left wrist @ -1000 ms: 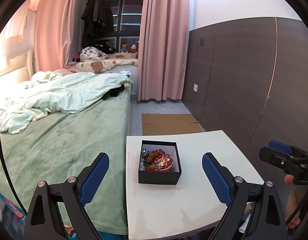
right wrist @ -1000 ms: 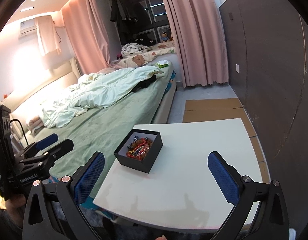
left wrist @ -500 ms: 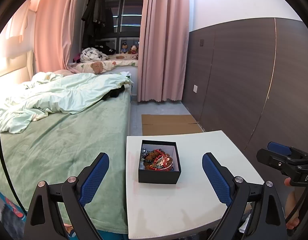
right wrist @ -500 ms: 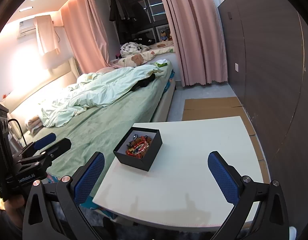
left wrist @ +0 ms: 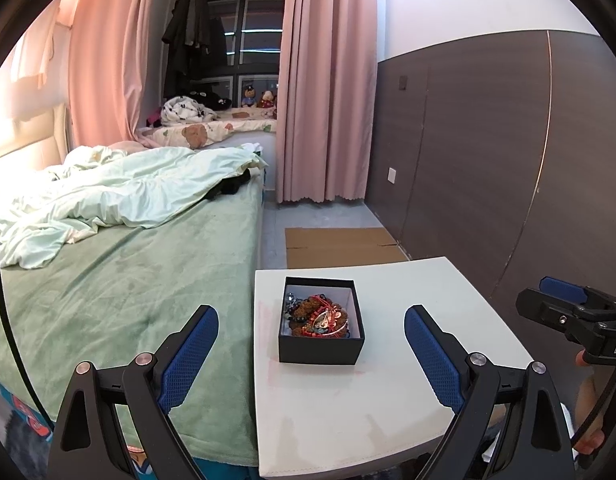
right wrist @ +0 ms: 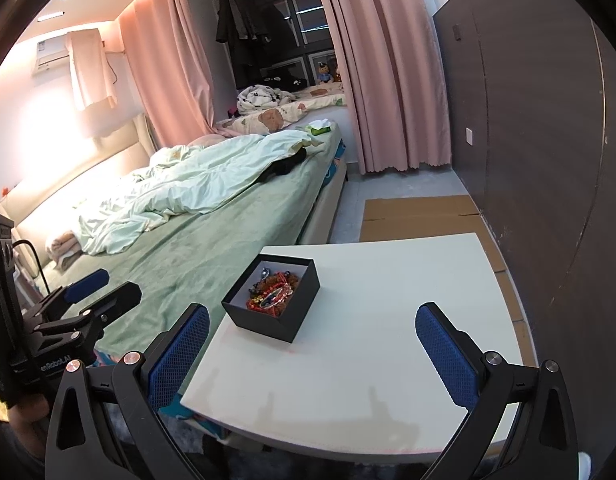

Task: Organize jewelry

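We see a square black box [left wrist: 321, 350] of tangled red beads [left wrist: 319, 317] on the smooth white desk [right wrist: 371, 344]. Both our grippers, the left gripper [left wrist: 311, 354] and the right gripper [right wrist: 312, 354], hold bumpy blue jaws spread wide.

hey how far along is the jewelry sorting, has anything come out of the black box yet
Done: nothing that shows. The jewelry lies in one tangled heap inside the open black box, and the white table around it holds nothing else. In hand: nothing; the left gripper and right gripper are both open and empty, short of the box. Left: the whole job, picking out and arranging the pieces.
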Demonstrator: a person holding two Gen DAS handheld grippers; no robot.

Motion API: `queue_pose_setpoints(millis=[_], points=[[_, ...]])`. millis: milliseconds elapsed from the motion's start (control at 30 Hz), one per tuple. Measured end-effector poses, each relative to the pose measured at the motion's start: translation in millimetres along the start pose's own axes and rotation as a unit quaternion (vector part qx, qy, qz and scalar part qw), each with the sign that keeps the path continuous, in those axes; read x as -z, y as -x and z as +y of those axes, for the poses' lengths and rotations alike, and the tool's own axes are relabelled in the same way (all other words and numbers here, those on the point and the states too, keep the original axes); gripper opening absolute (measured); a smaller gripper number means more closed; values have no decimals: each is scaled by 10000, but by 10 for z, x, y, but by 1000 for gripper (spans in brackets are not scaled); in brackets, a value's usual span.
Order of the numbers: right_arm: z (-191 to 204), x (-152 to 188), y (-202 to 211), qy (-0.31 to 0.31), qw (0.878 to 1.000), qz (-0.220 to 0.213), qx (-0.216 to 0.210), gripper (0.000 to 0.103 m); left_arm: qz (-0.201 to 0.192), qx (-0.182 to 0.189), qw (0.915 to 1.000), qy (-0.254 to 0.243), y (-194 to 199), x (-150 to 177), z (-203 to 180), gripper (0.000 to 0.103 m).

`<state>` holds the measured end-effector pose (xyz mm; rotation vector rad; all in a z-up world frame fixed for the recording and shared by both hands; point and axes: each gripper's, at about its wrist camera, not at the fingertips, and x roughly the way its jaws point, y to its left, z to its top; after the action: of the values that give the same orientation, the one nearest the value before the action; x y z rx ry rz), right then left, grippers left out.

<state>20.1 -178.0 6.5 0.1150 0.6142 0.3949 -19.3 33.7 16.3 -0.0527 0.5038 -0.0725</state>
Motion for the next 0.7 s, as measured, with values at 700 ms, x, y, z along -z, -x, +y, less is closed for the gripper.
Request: queue_pose_setpoints(millis=[700], points=[[-43,-9,-13,38,10000,23,21,103,-24,-102,9999,-83,-56,-30,31,103]])
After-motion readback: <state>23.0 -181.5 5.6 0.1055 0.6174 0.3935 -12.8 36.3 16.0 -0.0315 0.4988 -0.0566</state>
